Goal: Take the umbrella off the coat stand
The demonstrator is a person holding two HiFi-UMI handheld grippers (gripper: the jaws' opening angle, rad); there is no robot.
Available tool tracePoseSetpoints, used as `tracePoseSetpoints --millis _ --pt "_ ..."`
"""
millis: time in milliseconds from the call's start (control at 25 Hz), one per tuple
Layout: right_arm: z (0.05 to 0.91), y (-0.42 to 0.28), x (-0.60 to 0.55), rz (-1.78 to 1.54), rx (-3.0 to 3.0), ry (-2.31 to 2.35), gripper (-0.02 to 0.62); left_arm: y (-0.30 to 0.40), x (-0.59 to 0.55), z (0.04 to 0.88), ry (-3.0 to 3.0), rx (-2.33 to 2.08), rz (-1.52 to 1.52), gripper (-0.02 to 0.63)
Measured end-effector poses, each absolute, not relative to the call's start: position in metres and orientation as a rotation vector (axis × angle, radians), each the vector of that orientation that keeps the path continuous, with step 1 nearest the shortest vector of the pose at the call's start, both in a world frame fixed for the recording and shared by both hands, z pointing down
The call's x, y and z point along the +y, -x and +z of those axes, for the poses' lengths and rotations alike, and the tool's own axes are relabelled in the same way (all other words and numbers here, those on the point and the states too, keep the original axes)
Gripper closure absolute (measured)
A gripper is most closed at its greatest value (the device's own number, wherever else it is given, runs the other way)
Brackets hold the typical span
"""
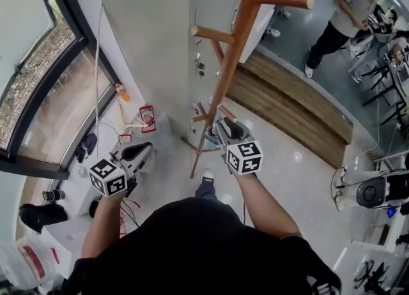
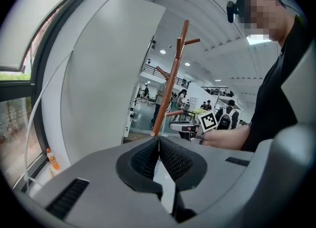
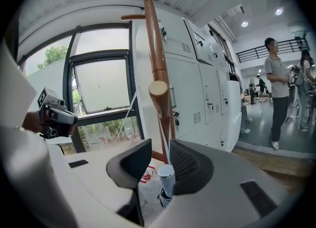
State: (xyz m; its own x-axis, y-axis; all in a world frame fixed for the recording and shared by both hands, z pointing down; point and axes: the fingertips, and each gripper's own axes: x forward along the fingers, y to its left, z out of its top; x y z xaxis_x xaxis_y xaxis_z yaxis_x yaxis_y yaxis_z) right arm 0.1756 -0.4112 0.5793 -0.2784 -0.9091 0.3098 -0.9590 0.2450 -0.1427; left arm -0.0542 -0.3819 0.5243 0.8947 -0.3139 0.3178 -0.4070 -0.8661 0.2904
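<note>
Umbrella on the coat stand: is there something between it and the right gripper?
Nothing visible. The umbrella hangs by a thin strap from a peg of the coat stand, between the open jaws of the right gripper.

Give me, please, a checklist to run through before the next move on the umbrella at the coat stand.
1. Right hand-held gripper open: ok, jaws apart.
2. Umbrella handle between its jaws: ok, not yet clamped.
3. Strap off the peg: not ok, it runs up to the peg.
4. Left hand-held gripper free: ok, shut on nothing, away from the coat stand.
5. Bystander clear: ok, standing well off.
</note>
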Motion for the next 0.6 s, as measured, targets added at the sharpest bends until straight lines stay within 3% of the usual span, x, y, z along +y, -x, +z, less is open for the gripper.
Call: tracePoseSetpoints --millis 600 --pt "0.593 -0.17 -0.44 0.446 -2.407 -1.707 0.476 0.045 -0.387 0.549 -2.632 -0.55 0.385 0.583"
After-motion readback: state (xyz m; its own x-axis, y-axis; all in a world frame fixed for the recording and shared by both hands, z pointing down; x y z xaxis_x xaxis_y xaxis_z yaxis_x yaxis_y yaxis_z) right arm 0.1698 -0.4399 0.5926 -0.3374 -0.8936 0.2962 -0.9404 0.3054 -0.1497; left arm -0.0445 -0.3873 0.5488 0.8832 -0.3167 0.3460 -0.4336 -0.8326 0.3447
